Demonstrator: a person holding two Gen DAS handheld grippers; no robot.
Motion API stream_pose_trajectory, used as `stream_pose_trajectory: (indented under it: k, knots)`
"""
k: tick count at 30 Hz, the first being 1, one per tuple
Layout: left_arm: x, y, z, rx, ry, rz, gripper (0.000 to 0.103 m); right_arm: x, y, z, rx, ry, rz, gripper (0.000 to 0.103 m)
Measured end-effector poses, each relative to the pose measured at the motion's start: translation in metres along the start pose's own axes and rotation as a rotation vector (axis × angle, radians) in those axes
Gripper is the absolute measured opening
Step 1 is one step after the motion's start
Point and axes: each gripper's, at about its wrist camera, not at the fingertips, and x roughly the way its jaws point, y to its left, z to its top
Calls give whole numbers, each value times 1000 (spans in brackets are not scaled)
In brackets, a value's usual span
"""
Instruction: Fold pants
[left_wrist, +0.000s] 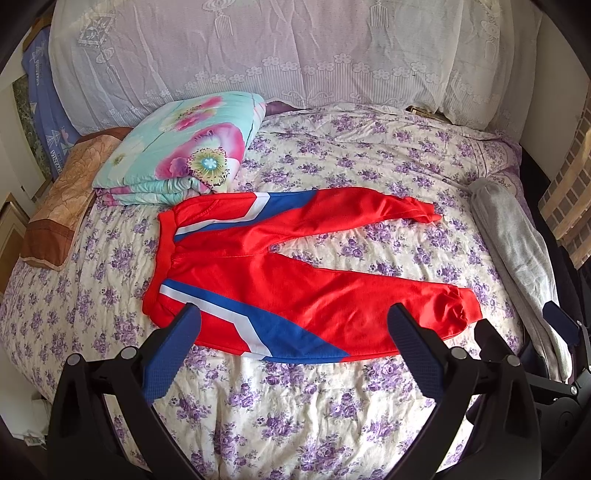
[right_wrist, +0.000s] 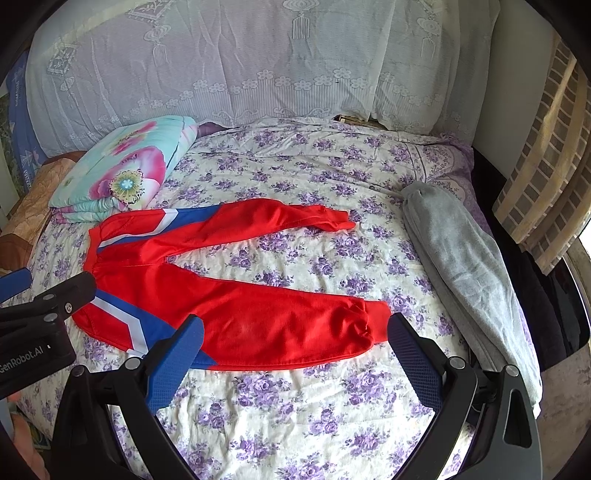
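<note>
Red pants (left_wrist: 295, 280) with blue and white side stripes lie flat on the floral bedspread, waistband to the left, legs spread apart to the right. They also show in the right wrist view (right_wrist: 258, 314). My left gripper (left_wrist: 295, 317) is open and empty, hovering over the near leg by the waist end. My right gripper (right_wrist: 295, 328) is open and empty, hovering over the near leg by its cuff (right_wrist: 373, 317). The left gripper shows at the left edge of the right wrist view (right_wrist: 55, 299).
A folded floral quilt (left_wrist: 184, 147) lies at the back left beside a brown pillow (left_wrist: 62, 199). A grey folded garment (right_wrist: 461, 266) lies along the bed's right edge. A lace curtain (left_wrist: 258, 48) hangs behind the bed. The purple-flowered bedspread (left_wrist: 295, 406) stretches toward me.
</note>
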Motion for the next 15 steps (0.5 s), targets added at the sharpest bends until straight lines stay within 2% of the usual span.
stream_pose_trajectory:
  k: [15]
  knots:
    - [4, 0, -2, -3, 13, 2, 98, -1, 1, -1, -5, 6, 1, 100]
